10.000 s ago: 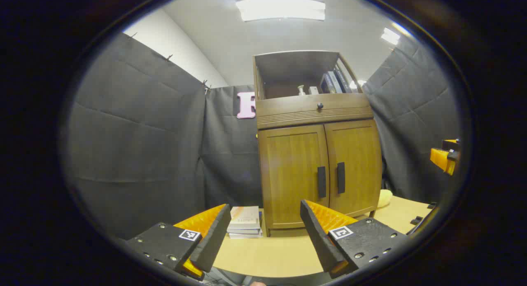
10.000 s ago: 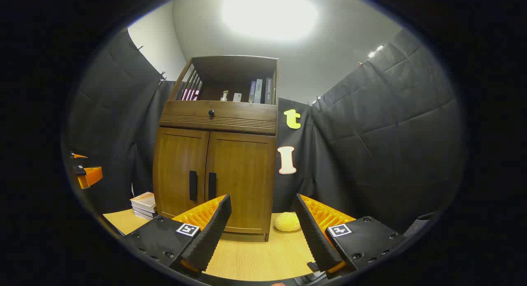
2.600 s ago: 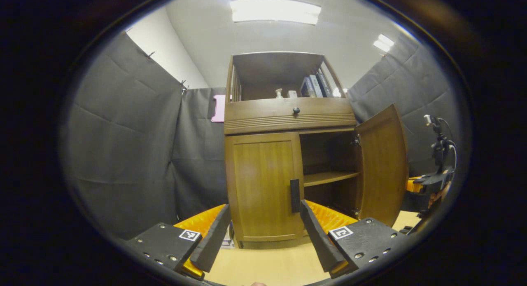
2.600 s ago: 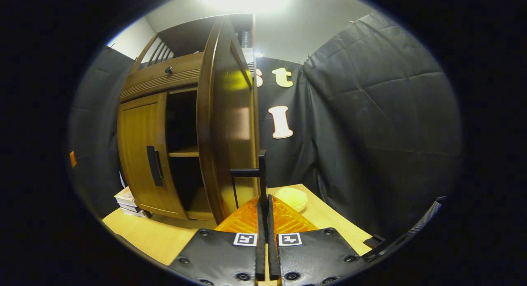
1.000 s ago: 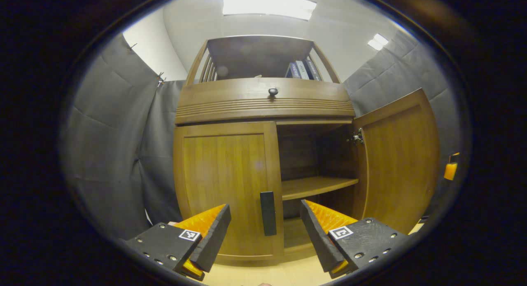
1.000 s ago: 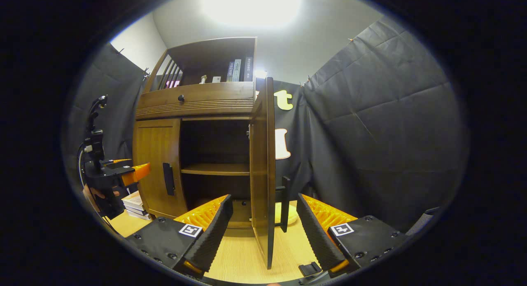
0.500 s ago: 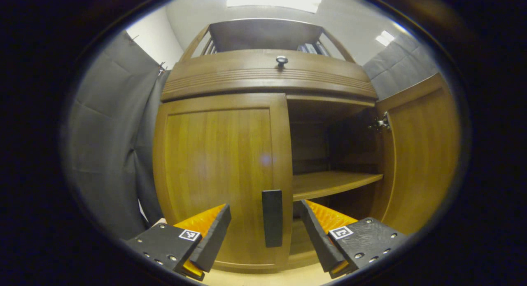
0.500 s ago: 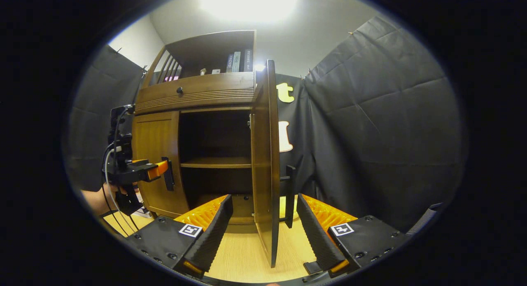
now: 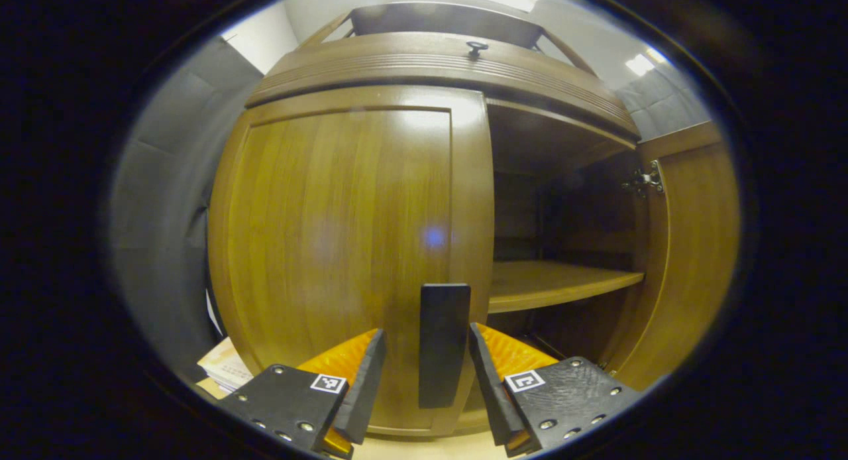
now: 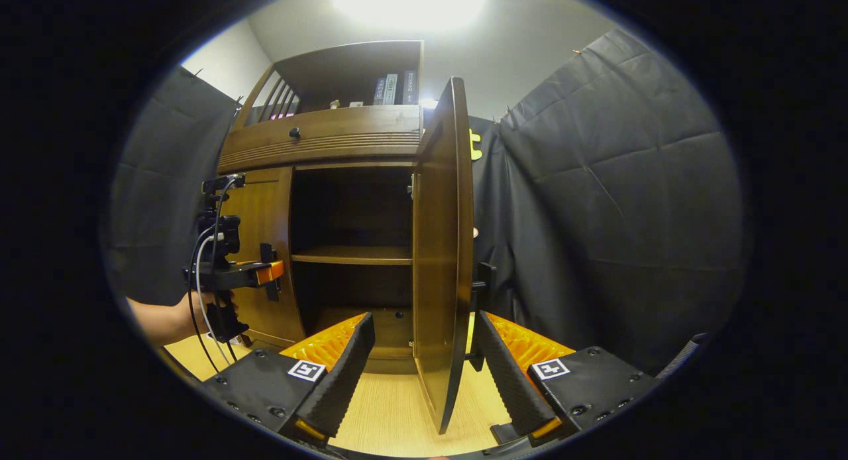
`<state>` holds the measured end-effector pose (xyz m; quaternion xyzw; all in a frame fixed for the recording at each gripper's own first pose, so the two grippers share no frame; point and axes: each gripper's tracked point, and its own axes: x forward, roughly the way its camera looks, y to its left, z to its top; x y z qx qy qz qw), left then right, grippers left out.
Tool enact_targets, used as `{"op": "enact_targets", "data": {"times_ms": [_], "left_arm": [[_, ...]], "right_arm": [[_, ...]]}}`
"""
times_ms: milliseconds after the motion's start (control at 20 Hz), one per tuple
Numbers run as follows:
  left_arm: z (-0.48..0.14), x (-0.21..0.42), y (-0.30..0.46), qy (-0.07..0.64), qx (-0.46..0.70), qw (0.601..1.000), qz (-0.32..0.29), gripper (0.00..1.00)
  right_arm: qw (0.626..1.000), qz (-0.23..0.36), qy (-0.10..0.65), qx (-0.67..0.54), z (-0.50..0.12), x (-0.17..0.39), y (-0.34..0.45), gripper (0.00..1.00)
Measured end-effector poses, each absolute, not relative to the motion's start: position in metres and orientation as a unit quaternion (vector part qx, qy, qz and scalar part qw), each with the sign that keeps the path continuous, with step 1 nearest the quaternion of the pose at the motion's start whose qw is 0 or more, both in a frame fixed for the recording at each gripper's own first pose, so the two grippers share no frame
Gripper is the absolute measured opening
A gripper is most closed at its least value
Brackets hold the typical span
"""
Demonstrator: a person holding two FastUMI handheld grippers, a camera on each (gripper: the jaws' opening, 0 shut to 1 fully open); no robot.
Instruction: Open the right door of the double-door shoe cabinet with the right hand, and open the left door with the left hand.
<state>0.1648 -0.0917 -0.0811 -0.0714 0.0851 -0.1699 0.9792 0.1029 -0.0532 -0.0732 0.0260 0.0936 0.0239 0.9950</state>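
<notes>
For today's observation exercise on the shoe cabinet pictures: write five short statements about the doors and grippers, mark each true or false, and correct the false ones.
1. The right door stands open. True.
2. The left door is open. False: it is closed.
3. The left gripper straddles the left door's handle. True.
4. The right gripper is shut on the right door's handle. False: its fingers are spread, gripping nothing.
5. Shoes fill the inner shelf. False: its visible part is bare.

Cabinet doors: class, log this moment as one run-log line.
right door: open | left door: closed | left hand-held gripper: open, astride handle | right hand-held gripper: open, astride right door's edge
</notes>
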Motion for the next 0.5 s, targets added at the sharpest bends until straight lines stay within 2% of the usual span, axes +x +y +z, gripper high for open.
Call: {"op": "enact_targets", "data": {"times_ms": [150,250,300,350,400,500], "left_arm": [[-0.0808,0.1646,-0.0927,0.082,-0.048,0.981,-0.168,0.33],[-0.0819,0.1624,-0.0898,0.087,-0.033,0.982,-0.166,0.27],[-0.0807,0.1604,-0.0920,0.093,-0.038,0.981,-0.168,0.24],[-0.0829,0.1584,-0.0909,0.101,-0.044,0.979,-0.171,0.20],[-0.0806,0.1565,-0.0908,0.103,-0.048,0.978,-0.175,0.17],[-0.0765,0.1553,-0.0899,0.102,-0.044,0.978,-0.179,0.21]], "right_arm": [[0.995,0.027,0.096,0.025,-0.0742,0.1043,-0.0496,0.97],[0.995,0.027,0.095,0.023,-0.0740,0.1030,-0.0493,0.98],[0.995,0.028,0.094,0.024,-0.0735,0.1020,-0.0490,0.93],[0.995,0.028,0.093,0.027,-0.0722,0.1014,-0.0484,0.98],[0.995,0.029,0.090,0.029,-0.0705,0.1002,-0.0479,0.98],[0.995,0.031,0.085,0.031,-0.0677,0.0978,-0.0455,0.98]]}}
